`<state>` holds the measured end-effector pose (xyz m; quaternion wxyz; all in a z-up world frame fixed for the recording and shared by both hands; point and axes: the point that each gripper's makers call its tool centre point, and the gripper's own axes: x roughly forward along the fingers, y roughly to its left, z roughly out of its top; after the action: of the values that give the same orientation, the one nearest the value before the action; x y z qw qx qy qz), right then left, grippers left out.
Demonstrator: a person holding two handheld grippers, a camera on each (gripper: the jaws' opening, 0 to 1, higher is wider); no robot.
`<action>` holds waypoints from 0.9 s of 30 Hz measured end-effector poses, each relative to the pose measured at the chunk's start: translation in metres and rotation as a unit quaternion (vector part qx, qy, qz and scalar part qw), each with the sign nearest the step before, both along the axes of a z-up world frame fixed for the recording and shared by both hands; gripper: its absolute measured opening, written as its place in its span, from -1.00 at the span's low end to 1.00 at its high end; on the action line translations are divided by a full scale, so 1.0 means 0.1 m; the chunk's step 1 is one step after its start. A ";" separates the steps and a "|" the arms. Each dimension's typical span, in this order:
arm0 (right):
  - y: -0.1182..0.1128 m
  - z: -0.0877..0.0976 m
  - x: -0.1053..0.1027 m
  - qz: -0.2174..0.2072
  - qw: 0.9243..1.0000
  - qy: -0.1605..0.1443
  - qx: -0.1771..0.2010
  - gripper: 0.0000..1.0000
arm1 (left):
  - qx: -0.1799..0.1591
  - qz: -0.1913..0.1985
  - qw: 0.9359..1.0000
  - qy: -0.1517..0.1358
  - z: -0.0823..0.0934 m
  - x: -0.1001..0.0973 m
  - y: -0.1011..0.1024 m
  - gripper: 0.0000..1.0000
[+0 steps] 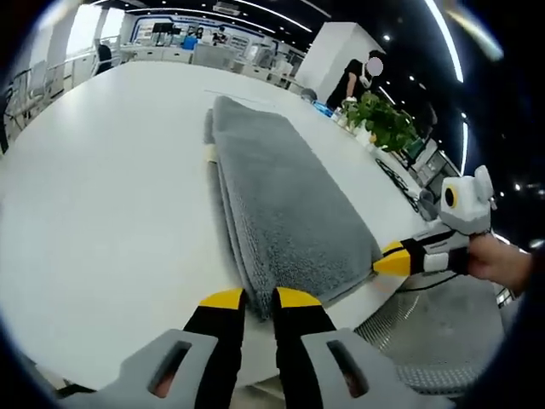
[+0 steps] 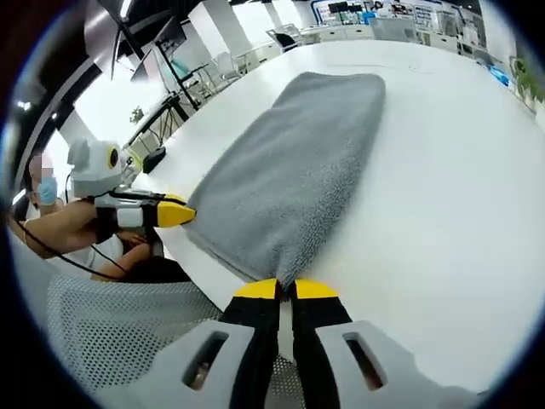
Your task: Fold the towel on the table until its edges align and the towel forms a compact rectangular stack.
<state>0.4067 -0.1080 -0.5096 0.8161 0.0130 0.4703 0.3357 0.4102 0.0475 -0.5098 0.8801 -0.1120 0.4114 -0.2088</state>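
A grey towel [image 1: 281, 196] lies folded into a long, layered strip on the white table [image 1: 111, 196]. At its near end, my left gripper [image 1: 261, 298] is shut on one corner, the thick layers pinched between the yellow tips. My right gripper [image 1: 383, 262] comes in from the right, its yellow tip on the other near corner. In the right gripper view the same towel [image 2: 298, 162] stretches away over the table [image 2: 451, 196]. There my right gripper [image 2: 285, 290] is shut on its corner at the table's edge. My left gripper [image 2: 183, 213] holds the neighbouring corner, with a hand behind it.
A grey mesh chair [image 1: 426, 332] [image 2: 111, 324] stands just off the near table edge. A potted plant [image 1: 383, 119] and a dark cable [image 1: 400, 183] sit at the table's right side. Stands [image 2: 170, 111] and a person [image 1: 358, 77] are farther back.
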 end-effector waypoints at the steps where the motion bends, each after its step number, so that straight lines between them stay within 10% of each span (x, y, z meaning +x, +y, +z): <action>1: -0.01 0.02 -0.01 0.001 1.000 -0.001 0.000 -0.97 | -0.003 -0.002 1.000 0.001 0.00 -0.02 -0.01 -0.77; 15: -0.05 0.35 -0.27 0.009 1.000 -0.007 0.021 -0.97 | -0.062 0.001 0.998 0.007 0.20 -0.33 -0.10 -0.92; 27: 0.03 0.72 -0.11 -0.019 0.996 -0.023 0.081 -0.98 | -0.105 0.021 0.994 -0.019 0.56 -0.19 -0.05 -0.94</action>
<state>0.3952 -0.1049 -0.4374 0.8290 0.0799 0.4226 0.3575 0.3915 0.0420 -0.4541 0.8753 -0.2086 0.3678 -0.2348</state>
